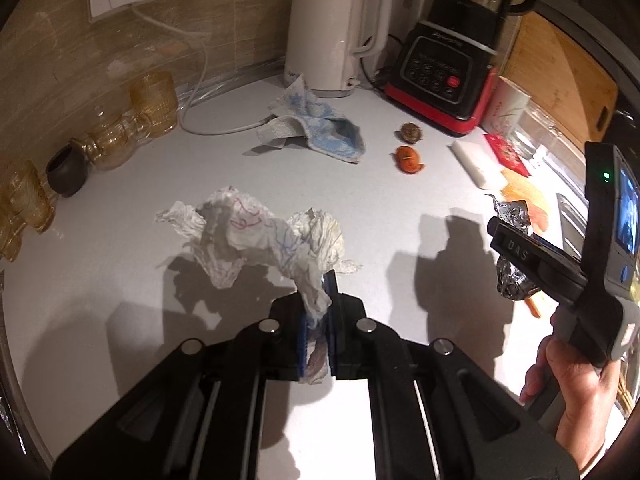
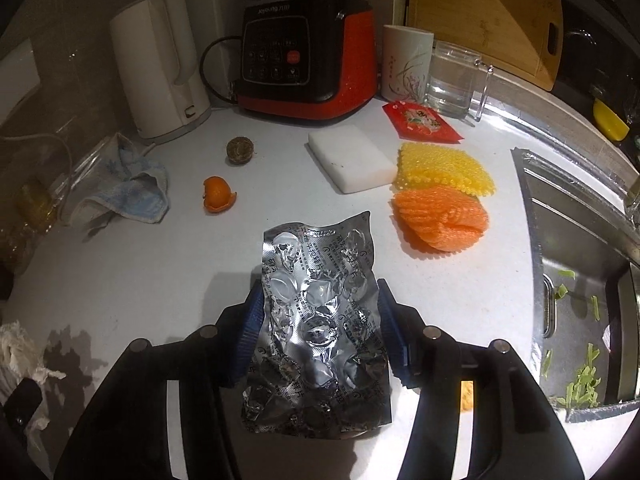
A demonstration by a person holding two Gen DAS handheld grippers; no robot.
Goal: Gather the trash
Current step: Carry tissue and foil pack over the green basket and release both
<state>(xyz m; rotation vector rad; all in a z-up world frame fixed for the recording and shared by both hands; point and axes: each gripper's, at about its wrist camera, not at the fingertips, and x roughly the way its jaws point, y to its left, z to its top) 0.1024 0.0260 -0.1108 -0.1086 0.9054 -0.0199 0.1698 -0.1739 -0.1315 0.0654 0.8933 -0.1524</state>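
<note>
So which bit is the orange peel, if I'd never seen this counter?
Find the red and black blender at the back of the counter. In front of it sits a brown ball, and just nearer lies the orange peel: a bright orange, curled, open shell.

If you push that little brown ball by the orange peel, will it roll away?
Probably a little. The brown ball looks round, and the worktop looks smooth, so a nudge could send it off. Its surface seems rough, which might slow it. It looks small, so likely light.
</note>
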